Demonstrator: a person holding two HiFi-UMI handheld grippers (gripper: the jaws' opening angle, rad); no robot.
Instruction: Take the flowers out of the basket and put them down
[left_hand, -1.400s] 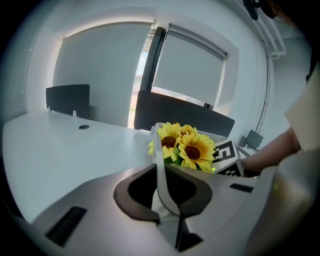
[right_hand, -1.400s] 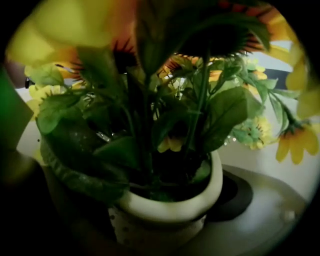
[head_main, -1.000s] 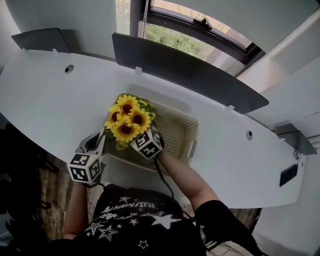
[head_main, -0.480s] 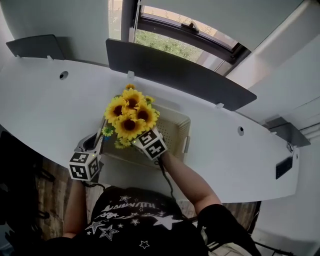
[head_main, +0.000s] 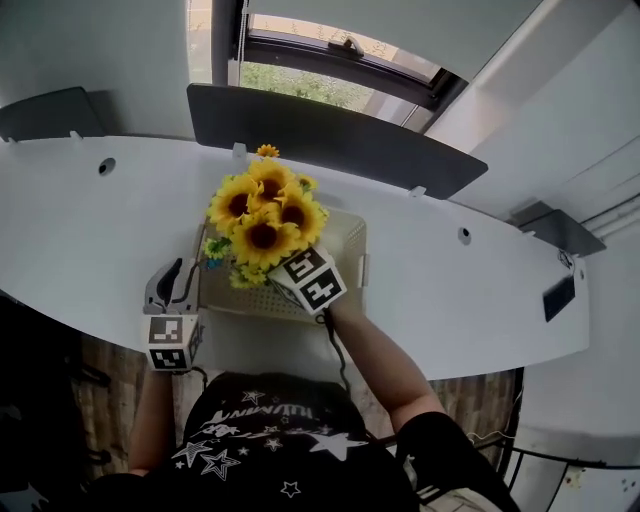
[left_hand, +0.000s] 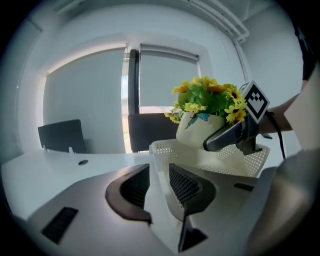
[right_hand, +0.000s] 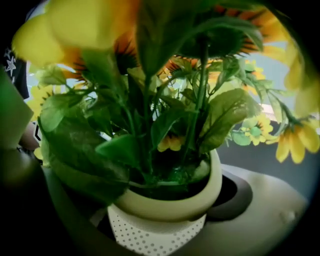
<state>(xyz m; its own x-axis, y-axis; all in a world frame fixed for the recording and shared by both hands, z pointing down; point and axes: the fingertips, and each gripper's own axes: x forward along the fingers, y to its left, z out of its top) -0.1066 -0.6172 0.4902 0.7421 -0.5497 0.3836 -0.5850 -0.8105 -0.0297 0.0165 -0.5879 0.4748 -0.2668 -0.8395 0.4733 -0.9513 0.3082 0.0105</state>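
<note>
No legible word, number or brand in the head view or either tool view. Cube on left tool (head_main: 177, 276): black-and-white square marker patterns, no characters. Cube on right tool (left_hand: 201, 136): same kind of pattern. Black shirt (head_main: 270, 440), near edge: white stars and one band of lettering, too small and blurred to read.

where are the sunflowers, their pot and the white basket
sunflowers (head_main: 262, 235): head view, dark centre of the front bloom
pot (left_hand: 193, 134): left gripper view, cream side wall
basket (head_main: 348, 240): head view, perforated right end
</note>
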